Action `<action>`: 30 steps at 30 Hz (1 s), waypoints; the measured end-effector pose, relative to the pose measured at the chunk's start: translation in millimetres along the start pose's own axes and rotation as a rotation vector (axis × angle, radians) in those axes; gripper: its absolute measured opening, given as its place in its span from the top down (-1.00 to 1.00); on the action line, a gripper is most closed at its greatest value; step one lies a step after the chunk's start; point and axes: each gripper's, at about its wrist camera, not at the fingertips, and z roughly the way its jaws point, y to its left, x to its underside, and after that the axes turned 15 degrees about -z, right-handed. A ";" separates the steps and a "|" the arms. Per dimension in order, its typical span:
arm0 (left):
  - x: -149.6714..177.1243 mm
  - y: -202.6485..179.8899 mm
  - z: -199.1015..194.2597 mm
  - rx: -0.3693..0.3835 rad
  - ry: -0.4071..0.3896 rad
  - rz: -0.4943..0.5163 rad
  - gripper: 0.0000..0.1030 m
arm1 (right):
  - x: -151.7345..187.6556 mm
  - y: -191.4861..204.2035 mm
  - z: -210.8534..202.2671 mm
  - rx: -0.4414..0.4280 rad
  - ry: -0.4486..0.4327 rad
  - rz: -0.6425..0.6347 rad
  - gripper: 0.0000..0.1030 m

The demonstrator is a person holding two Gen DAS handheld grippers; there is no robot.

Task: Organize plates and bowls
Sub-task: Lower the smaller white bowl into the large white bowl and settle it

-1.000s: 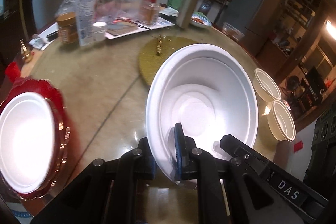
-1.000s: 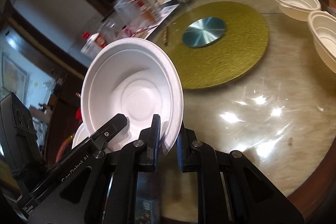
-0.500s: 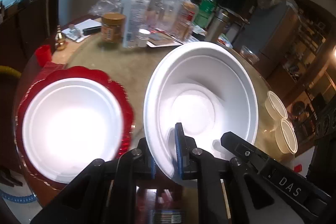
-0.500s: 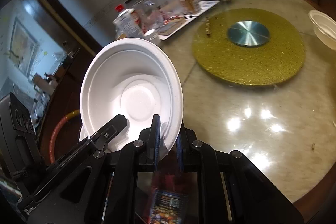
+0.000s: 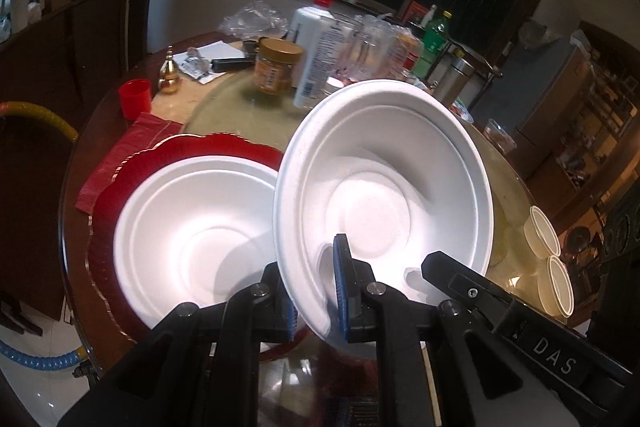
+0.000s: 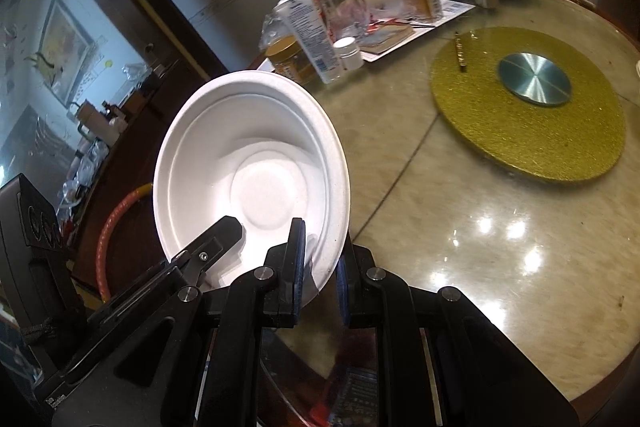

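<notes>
You have one white bowl (image 5: 384, 183) clamped between both grippers: the left gripper (image 5: 316, 291) is pinched tight on the near rim at one side, and the right gripper (image 6: 320, 263) is pinched tight on the same rim a little further round, each with one pad inside the bowl and one outside. The bowl is tilted up, its mouth facing you, and clear of the table (image 6: 460, 227).

Over the last second you have carried it sideways, away from the gold mat (image 6: 528, 155) and toward the red plate (image 5: 120, 179). A second ago the plate sat at the far left edge of the left view; now it fills the lower left, and the held bowl's rim overlaps the edge of the second white bowl (image 5: 192, 239) resting on it. The two small bowls (image 5: 548, 259), which were just right of the held bowl, are now well off to its right.

That suggests nesting comes next. The bowl is not yet centred over the one on the red plate, so it looks like you need to go a little further over and level it before lowering.
</notes>
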 end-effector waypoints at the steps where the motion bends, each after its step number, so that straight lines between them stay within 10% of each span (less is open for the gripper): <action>1: -0.8 3.3 -1.2 -0.002 -0.002 -0.008 0.73 | -0.1 2.0 1.0 -0.001 0.002 -0.004 0.74; 30: -12.6 69.8 -6.0 -0.129 -0.036 -0.126 0.72 | -9.8 58.8 66.4 -0.075 0.106 -0.118 0.73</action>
